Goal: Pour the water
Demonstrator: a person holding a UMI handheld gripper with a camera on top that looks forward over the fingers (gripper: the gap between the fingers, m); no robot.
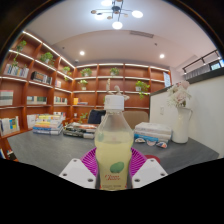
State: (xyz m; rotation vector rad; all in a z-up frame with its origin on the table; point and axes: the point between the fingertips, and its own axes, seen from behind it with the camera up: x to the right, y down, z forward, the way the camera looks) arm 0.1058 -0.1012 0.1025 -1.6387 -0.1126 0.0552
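Observation:
A clear plastic bottle (114, 148) with pale yellow-green liquid, a white cap and a green leaf label stands upright between my fingers. Both magenta pads (90, 160) press against its sides, so my gripper (113, 172) is shut on the bottle. The bottle's base is hidden below the fingers, and I cannot tell whether it rests on the grey table (50, 150) or hangs just above it. No cup or other vessel for the water shows near the bottle.
Beyond the bottle, the grey table carries stacked books and boxes (45, 124) at the left and a white pack (153, 132) at the right. A white vase with flowers (181, 118) stands further right. Wooden shelves (40, 75) line the back wall.

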